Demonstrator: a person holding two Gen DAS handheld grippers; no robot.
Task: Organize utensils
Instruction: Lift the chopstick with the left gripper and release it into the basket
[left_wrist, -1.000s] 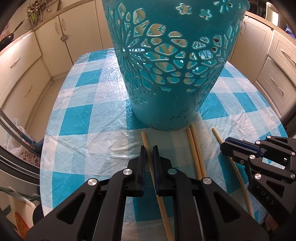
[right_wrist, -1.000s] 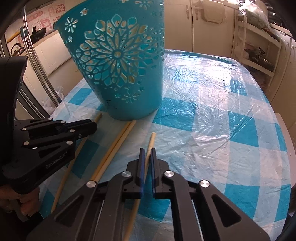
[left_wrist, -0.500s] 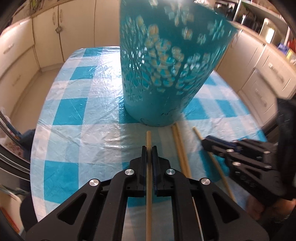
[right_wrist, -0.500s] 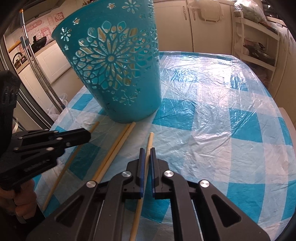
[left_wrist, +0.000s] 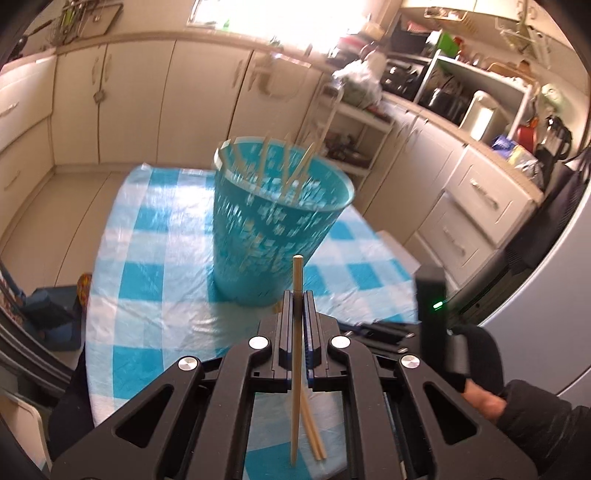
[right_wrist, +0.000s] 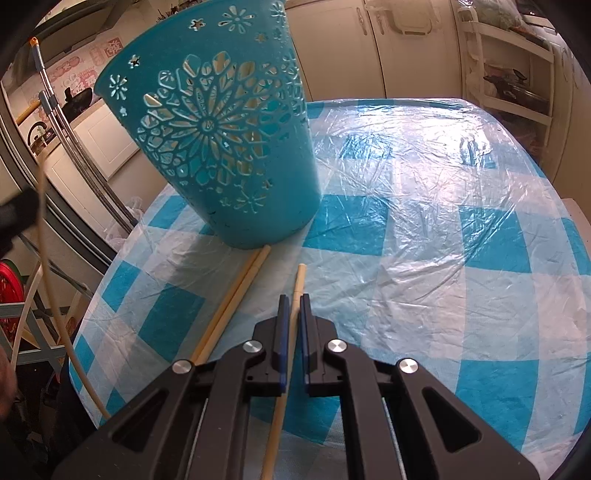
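Observation:
A teal cut-out basket stands on the checked table, with several wooden chopsticks inside. My left gripper is shut on one chopstick and holds it high above the table, short of the basket. My right gripper is shut on another chopstick low at the table, just before the basket. Two more chopsticks lie side by side on the cloth left of it. The left hand's chopstick shows at the far left of the right wrist view.
The table has a blue and white checked cloth under clear plastic. Kitchen cabinets and a cluttered counter with shelves surround it. The table edge drops off on the left.
My left gripper has lifted its chopstick well up off the table, so the basket's open top now shows. My right gripper has stayed low, shut on its chopstick.

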